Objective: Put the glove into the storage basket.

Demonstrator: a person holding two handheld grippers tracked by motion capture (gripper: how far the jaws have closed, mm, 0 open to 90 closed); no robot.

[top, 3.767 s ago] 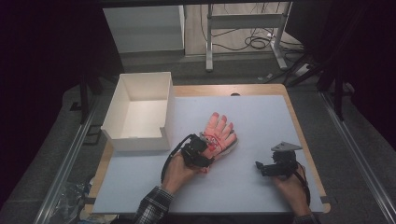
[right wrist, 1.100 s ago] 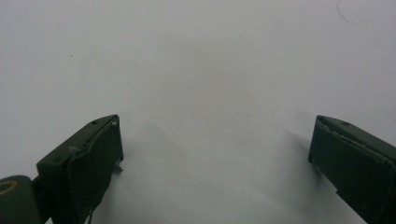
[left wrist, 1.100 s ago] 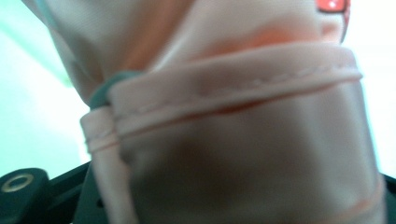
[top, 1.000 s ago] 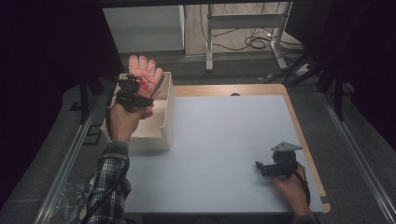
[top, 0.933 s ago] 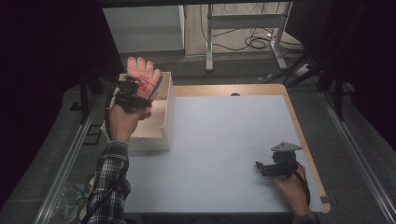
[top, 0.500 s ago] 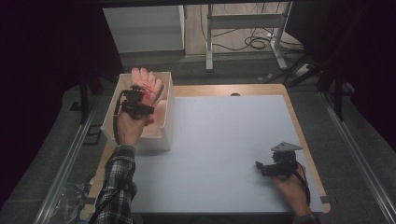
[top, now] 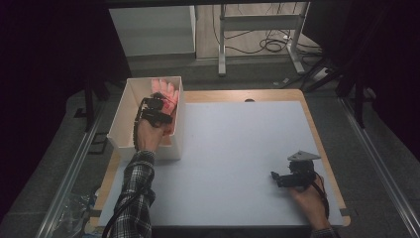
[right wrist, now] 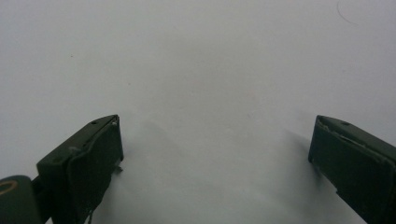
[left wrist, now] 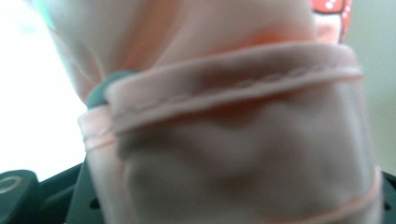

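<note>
Two tongs are in your hands: your right tongs (top: pixel 275 177) rest near the worktop's (top: pixel 237 148) near right corner, jaws wide apart, empty. Your left tongs (top: pixel 159 105) have just been opening, the pink glove (top: pixel 166 91) between them, inside the white box (top: pixel 124 121) at the far left corner.

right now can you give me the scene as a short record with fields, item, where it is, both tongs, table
item: pink glove
item place: inside the white box, at its far end
left tongs: down in the box with the glove cuff between the jaws; the jaws have just been opening, grip cannot be told
right tongs: open, nothing between the jaws, resting on the table near its right front corner
box place: left far part of the table
table: white sheet over a wooden top
</note>
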